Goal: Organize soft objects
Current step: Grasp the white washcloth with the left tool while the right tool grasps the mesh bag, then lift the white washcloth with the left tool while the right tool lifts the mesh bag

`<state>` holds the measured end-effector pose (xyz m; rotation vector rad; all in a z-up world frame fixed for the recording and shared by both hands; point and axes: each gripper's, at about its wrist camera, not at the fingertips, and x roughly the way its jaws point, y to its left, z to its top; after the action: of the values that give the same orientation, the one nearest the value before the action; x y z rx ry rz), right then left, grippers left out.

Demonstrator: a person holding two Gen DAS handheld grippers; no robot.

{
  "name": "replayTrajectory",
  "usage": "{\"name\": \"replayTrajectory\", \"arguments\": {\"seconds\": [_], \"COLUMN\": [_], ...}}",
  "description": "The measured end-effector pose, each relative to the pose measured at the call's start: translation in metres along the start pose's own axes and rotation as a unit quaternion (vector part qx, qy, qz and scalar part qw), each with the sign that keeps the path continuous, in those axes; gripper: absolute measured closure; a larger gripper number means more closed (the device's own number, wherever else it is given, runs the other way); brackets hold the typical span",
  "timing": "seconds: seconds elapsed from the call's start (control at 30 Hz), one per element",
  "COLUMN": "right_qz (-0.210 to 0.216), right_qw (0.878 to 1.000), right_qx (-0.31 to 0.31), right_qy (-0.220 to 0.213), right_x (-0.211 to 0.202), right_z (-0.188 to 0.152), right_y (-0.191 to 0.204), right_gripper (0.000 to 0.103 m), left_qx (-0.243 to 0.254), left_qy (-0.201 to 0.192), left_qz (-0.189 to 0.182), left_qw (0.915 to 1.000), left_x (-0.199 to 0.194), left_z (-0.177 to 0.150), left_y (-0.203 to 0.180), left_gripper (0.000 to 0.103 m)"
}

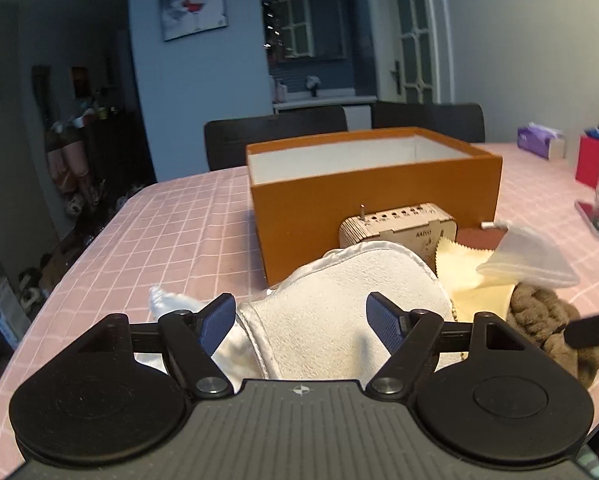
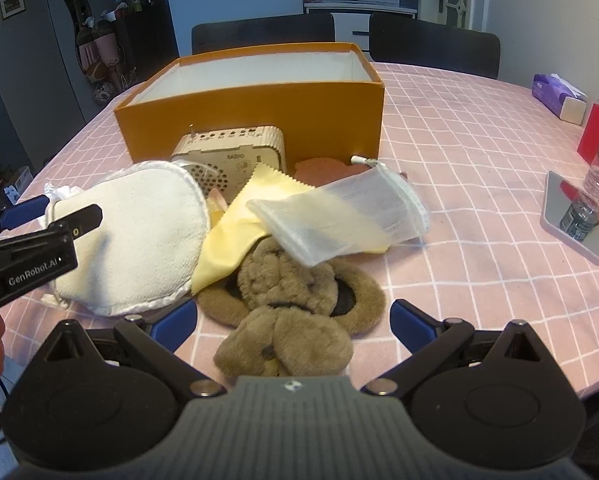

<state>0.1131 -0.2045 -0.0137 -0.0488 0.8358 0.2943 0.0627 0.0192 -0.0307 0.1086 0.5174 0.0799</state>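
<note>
My left gripper (image 1: pixel 301 322) has its jaws spread wide, released, with the white terry pad (image 1: pixel 351 304) lying between the blue fingers (image 1: pixel 383 320) though I cannot tell if either touches it; my right gripper (image 2: pixel 293 326) is likewise parted and grasps nothing, the brown plush toy (image 2: pixel 295 300) sitting on the pink checked tablecloth (image 2: pixel 459 140) between its fingers. In the right wrist view the pad is at ten o'clock of the plush, the yellow cloth (image 2: pixel 235 236) and the clear mesh pouch (image 2: pixel 339 216) over it at twelve, partly covering the plush. Beyond them, touching or just before the open orange box (image 2: pixel 259 116), stands a small wooden radio (image 2: pixel 235 148)
</note>
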Motion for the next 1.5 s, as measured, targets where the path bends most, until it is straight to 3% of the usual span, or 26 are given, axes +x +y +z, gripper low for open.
{"name": "replayTrajectory", "arguments": {"seconds": [0.1,0.23,0.4,0.47,0.6,0.7,0.8,1.0,1.17,1.27,1.33,1.4,1.43,1.47,1.5], "right_qz": [-0.014,-0.013,0.004,0.01,0.021,0.042,0.047,0.055,0.103,0.13,0.138,0.14,0.14,0.138,0.137], "right_qw": [1.0,0.999,0.999,0.999,0.999,0.998,0.998,0.996,0.992,0.989,0.988,0.988,0.988,0.988,0.988], "right_qx": [-0.012,-0.026,-0.036,-0.039,-0.044,-0.036,-0.037,-0.038,-0.054,-0.056,-0.06,-0.066,-0.067,-0.068,-0.069], "right_qy": [-0.018,-0.028,-0.025,-0.025,-0.024,-0.024,-0.029,-0.06,-0.058,-0.032,-0.014,-0.007,-0.008,-0.009,-0.011], "right_x": [0.003,0.014,0.027,0.031,0.037,0.037,0.034,0.006,-0.01,-0.002,0.004,0.006,0.006,0.005,0.005], "right_z": [0.007,0.016,0.022,0.024,0.023,0.023,0.023,0.023,0.018,0.009,0.003,-0.001,-0.001,-0.002,-0.002], "right_y": [-0.004,-0.01,-0.009,-0.008,-0.007,-0.008,-0.007,-0.003,0.012,0.022,0.028,0.033,0.033,0.034,0.034], "right_gripper": [0.003,0.003,0.028,0.036,0.06,0.079,0.086,0.087,0.091,0.091,0.091,0.092,0.092,0.092,0.092], "left_qx": [0.009,0.01,0.02,0.025,0.031,0.024,0.006,-0.018,-0.04,-0.05,-0.048,-0.036,-0.03,-0.027,-0.025], "left_qy": [0.014,0.021,0.009,0.007,0.001,-0.003,-0.022,-0.05,0.008,0.039,0.043,0.027,0.014,0.002,-0.002], "left_qz": [-0.004,0.005,0.024,0.034,0.047,0.042,0.026,-0.034,-0.106,-0.137,-0.11,-0.067,-0.05,-0.036,-0.03], "left_qw": [0.9998,0.9997,0.9995,0.9991,0.9984,0.9988,0.9994,0.998,0.9935,0.9885,0.9919,0.9968,0.9982,0.999,0.9992], "left_x": [0.008,0.011,0.007,0.007,0.005,0.002,-0.008,-0.046,-0.056,-0.054,-0.051,-0.052,-0.054,-0.055,-0.055], "left_z": [0.001,0.001,0.002,0.004,0.005,0.007,0.011,0.021,0.014,0.005,-0.001,-0.005,-0.008,-0.009,-0.012], "left_y": [0.0,0.001,-0.001,-0.002,-0.002,0.001,0.004,0.005,0.004,0.005,0.005,0.006,0.006,0.007,0.011], "left_gripper": [0.018,0.036,0.057,0.073,0.093,0.095,0.097,0.097,0.102,0.1,0.096,0.074,0.045,0.025,0.023]}}
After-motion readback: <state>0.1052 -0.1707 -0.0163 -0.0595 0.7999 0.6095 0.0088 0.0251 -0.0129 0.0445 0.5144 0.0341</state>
